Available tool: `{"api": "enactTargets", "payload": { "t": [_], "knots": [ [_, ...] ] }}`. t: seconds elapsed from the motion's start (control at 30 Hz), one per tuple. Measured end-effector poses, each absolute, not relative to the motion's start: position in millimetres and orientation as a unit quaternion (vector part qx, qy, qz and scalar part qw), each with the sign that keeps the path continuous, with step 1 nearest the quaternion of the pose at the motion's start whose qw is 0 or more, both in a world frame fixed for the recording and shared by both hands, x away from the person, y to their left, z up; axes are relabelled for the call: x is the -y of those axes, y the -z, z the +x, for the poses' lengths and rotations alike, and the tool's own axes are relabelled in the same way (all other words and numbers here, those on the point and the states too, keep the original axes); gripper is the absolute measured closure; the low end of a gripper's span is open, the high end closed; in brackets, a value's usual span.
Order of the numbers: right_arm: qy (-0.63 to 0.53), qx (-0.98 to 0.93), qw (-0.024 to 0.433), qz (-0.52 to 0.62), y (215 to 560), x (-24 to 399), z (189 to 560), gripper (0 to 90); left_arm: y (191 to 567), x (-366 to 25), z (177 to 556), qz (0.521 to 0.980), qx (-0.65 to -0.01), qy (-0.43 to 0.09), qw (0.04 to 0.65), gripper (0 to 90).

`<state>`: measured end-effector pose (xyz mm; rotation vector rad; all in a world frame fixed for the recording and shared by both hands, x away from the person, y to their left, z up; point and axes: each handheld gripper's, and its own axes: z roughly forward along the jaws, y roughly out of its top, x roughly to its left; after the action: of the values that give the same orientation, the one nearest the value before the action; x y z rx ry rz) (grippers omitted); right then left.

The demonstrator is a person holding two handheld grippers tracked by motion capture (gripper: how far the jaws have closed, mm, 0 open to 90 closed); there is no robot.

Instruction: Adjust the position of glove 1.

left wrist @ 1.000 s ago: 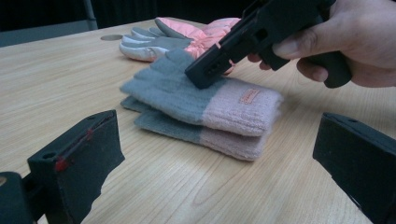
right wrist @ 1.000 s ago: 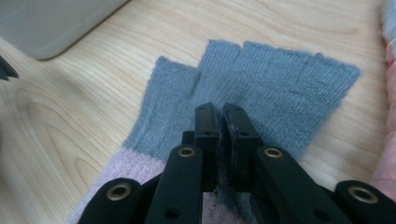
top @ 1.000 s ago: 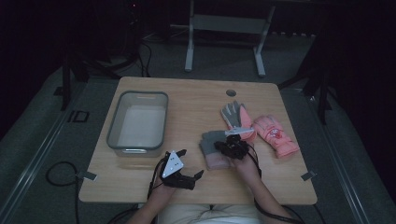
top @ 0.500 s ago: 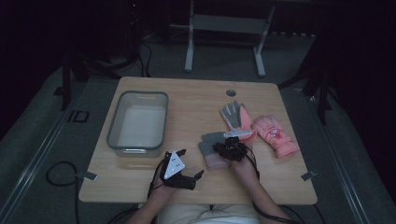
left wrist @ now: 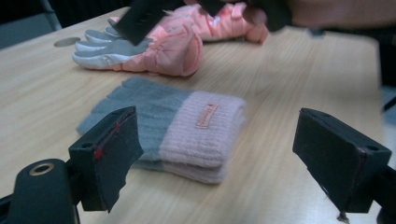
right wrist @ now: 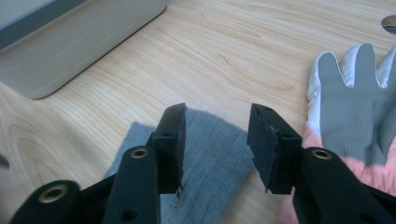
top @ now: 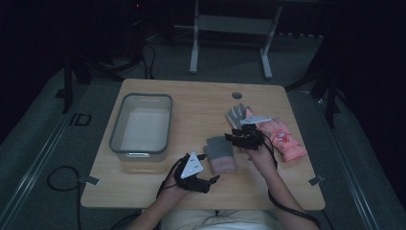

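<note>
Folded knit gloves (top: 220, 154) lay flat at the table's (top: 191, 100) near middle: grey fingers, pink cuffs, small label.
Right gripper (top: 238, 137) hovered above them, jaws just been opening, nothing between. Left gripper (top: 212, 180) gaped wide, just been closing slightly, empty.

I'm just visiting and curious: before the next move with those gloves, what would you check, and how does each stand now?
1. Knit glove flat on the table: ok.
2. Right gripper clear of it, jaws just opening, nothing between: ok.
3. Left gripper open, empty: ok.
4. Grey bin empty: ok.
5. Pink ski gloves clear of the knit glove: ok.
6. Knit glove a stacked pair: cannot tell.
</note>
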<state>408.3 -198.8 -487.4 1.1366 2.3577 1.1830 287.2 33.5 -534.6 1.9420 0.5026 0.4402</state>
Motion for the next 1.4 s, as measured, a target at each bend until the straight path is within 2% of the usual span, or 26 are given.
{"api": "enactTargets", "payload": {
  "t": [0.23,0.37,0.57,0.7,0.73,0.83,1.03,1.1,1.13,1.2,1.23,1.3,1.4],
  "knots": [
    [-0.369,-0.828,0.123,0.403,492.8,189.8,435.8,52.9,542.4,-7.1,306.2,0.863,-0.138,-0.171,0.455,14.6],
    [-0.346,-0.838,0.115,0.406,498.7,182.5,444.9,51.4,546.4,4.8,314.4,0.886,-0.104,-0.17,0.419,17.8],
    [-0.318,-0.834,0.09,0.442,511.5,178.3,453.1,47.3,550.6,13.5,320.4,0.901,-0.07,-0.191,0.382,30.9],
    [-0.3,-0.835,0.09,0.452,517.9,176.1,454.4,45.8,550.0,15.6,322.5,0.903,-0.066,-0.204,0.372,40.0],
    [-0.292,-0.836,0.091,0.455,520.0,175.1,455.0,44.1,550.0,16.7,323.3,0.904,-0.065,-0.213,0.365,40.0],
    [-0.261,-0.839,0.08,0.471,528.3,171.2,458.6,38.2,550.2,17.8,322.9,0.904,-0.066,-0.225,0.358,48.1],
    [-0.249,-0.832,0.051,0.493,531.2,171.6,462.6,36.9,551.2,18.1,324.1,0.905,-0.067,-0.226,0.353,51.9],
    [-0.25,-0.833,0.05,0.491,531.1,170.9,462.0,40.1,551.6,18.8,323.6,0.906,-0.063,-0.231,0.35,53.0],
    [-0.252,-0.833,0.048,0.489,531.0,170.1,460.9,44.7,552.3,18.8,322.5,0.905,-0.061,-0.235,0.35,54.8],
    [-0.261,-0.837,0.044,0.479,531.5,169.3,458.3,57.2,553.4,18.2,320.4,0.901,-0.058,-0.243,0.353,60.0],
    [-0.269,-0.835,0.028,0.48,531.7,169.2,457.4,64.8,552.7,17.6,320.1,0.9,-0.062,-0.241,0.358,64.0],
    [-0.278,-0.835,0.02,0.473,532.3,168.9,455.6,70.3,550.1,16.3,320.6,0.9,-0.072,-0.234,0.361,69.4],
    [-0.286,-0.839,0.017,0.463,529.7,168.9,452.8,73.2,545.0,13.0,322.7,0.902,-0.086,-0.214,0.364,73.0]
  ]
}}
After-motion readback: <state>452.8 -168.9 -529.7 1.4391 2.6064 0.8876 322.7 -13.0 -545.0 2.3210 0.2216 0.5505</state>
